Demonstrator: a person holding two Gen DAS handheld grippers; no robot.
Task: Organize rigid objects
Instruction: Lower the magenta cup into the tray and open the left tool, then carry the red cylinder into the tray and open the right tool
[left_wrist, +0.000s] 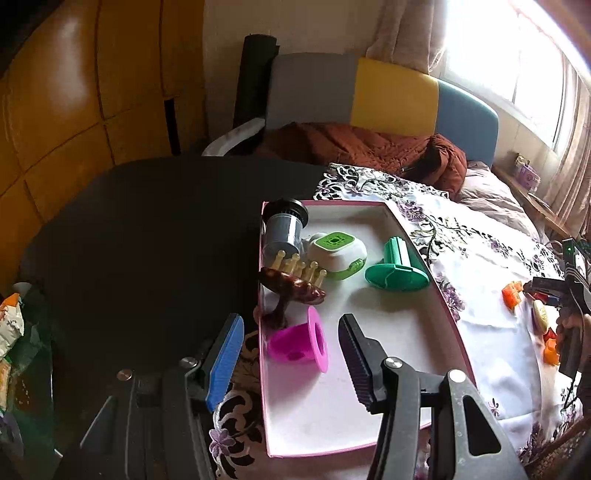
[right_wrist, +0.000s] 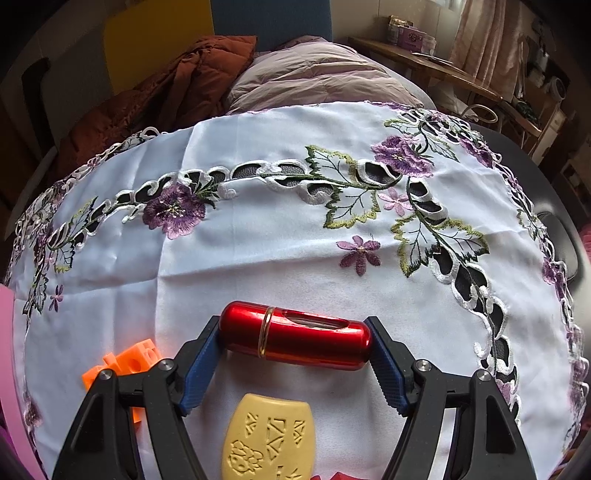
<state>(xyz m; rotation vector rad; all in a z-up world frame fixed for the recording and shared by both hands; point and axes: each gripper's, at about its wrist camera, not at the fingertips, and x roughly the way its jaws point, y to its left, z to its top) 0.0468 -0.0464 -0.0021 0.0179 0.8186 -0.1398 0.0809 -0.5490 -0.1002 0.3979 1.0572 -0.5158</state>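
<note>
- My left gripper (left_wrist: 291, 354) hangs over the near end of the pink-rimmed tray (left_wrist: 436, 266), its fingers spread with nothing pinched between them.
- The magenta flanged cup (left_wrist: 301, 341) lies on its side on the tray floor, just past my fingertips and between their lines, touched by neither finger.
- Further along the tray lie a green spool-like piece (left_wrist: 397, 267), a white and green box (left_wrist: 338, 254), a grey cylinder with a black cap (left_wrist: 284, 227) in the far corner, and a brown massage comb with pale pegs (left_wrist: 295, 280) resting against the left wall.
- My right gripper (right_wrist: 295, 341) clamps the red metal capsule (right_wrist: 295, 339) by its two ends, one blue pad on each end, the capsule lying crosswise just over the embroidered white cloth (right_wrist: 258, 229).
- Below the capsule, between my right fingers, a yellow carved oval piece (right_wrist: 269, 435) lies on the cloth.
- An orange block with holes (right_wrist: 129, 362) sits on the cloth beside my right gripper's left finger.
- In the left view these loose pieces lie on the cloth well apart from the tray, off its right side.
</note>
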